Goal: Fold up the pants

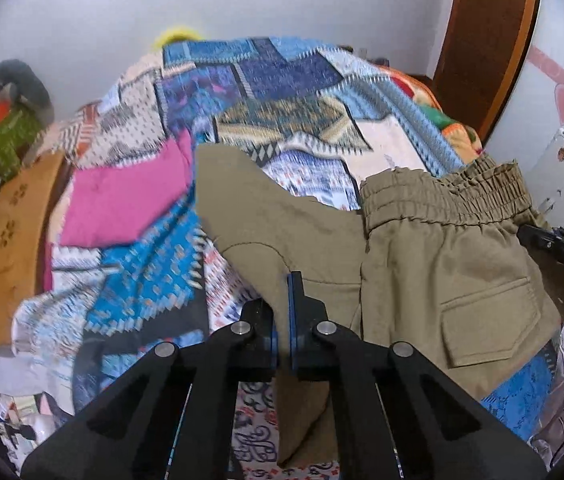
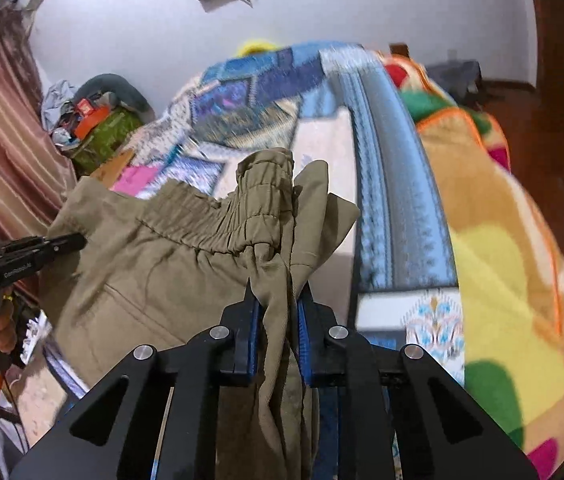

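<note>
Olive-khaki pants [image 1: 421, 264] with an elastic waistband [image 1: 441, 196] and a flap pocket [image 1: 489, 320] hang in the air above the bed. My left gripper [image 1: 282, 300] is shut on one side of the pants near the waist. My right gripper [image 2: 278, 300] is shut on a bunched part of the pants [image 2: 170, 256] at the other end of the waistband [image 2: 242, 208]. The right gripper also shows at the right edge of the left wrist view [image 1: 529, 234]. The left gripper also shows at the left of the right wrist view [image 2: 78, 242]. The legs hang below, out of view.
A bed with a blue patchwork quilt [image 1: 282, 100] lies below. A pink cloth [image 1: 130, 196] and an orange garment [image 1: 14, 240] lie at its left. A bright fleece blanket [image 2: 501, 240] lies on the right. Clutter [image 2: 94, 124] is piled by the wall.
</note>
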`<state>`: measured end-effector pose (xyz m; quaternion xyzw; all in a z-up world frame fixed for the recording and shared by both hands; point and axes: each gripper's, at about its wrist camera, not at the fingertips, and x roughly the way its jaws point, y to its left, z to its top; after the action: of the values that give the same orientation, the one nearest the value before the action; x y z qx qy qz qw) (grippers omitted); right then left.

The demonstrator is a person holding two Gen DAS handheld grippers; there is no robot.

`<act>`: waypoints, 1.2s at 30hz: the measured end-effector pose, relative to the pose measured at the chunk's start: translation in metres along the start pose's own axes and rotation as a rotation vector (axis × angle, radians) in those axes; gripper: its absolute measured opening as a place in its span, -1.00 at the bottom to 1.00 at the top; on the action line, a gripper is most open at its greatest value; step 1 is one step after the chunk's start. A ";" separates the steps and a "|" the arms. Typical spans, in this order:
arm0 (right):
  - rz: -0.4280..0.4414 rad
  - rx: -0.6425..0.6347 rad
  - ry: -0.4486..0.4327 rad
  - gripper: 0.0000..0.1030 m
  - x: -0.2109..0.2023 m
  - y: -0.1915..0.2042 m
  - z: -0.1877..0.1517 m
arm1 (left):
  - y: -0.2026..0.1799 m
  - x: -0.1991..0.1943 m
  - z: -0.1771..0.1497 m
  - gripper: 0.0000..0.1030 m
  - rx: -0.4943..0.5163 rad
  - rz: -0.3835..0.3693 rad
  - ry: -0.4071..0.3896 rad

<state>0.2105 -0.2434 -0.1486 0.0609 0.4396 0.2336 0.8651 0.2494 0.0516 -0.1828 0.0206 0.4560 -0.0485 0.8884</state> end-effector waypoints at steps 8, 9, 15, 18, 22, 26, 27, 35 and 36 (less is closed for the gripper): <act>0.015 -0.133 -0.095 -0.73 -0.003 0.051 0.057 | 0.042 -0.034 0.036 -0.92 -0.021 0.081 -0.116; 0.019 -0.146 -0.102 -0.73 0.001 0.057 0.065 | 0.051 -0.037 0.042 -0.92 -0.029 0.094 -0.129; 0.052 -0.220 -0.141 -0.73 0.027 0.093 0.107 | 0.106 -0.037 0.070 -0.92 -0.094 0.151 -0.162; 0.072 -0.240 -0.156 -0.73 0.047 0.110 0.125 | 0.132 -0.031 0.083 -0.92 -0.111 0.187 -0.178; 0.097 -0.259 -0.157 -0.73 0.080 0.134 0.148 | 0.171 -0.014 0.099 -0.92 -0.134 0.240 -0.184; 0.113 -0.277 -0.146 -0.73 0.120 0.156 0.167 | 0.214 0.015 0.107 -0.92 -0.171 0.279 -0.178; 0.116 -0.280 -0.143 -0.73 0.127 0.160 0.169 | 0.220 0.021 0.108 -0.92 -0.177 0.282 -0.175; 0.119 -0.308 -0.052 -0.74 0.213 0.187 0.172 | 0.280 0.105 0.100 -0.90 -0.228 0.338 -0.083; 0.117 -0.310 -0.036 -0.74 0.221 0.189 0.171 | 0.285 0.115 0.096 -0.89 -0.236 0.338 -0.063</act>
<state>0.3910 0.0416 -0.1480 -0.0438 0.3783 0.3476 0.8568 0.4237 0.3197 -0.2226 -0.0092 0.4205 0.1544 0.8940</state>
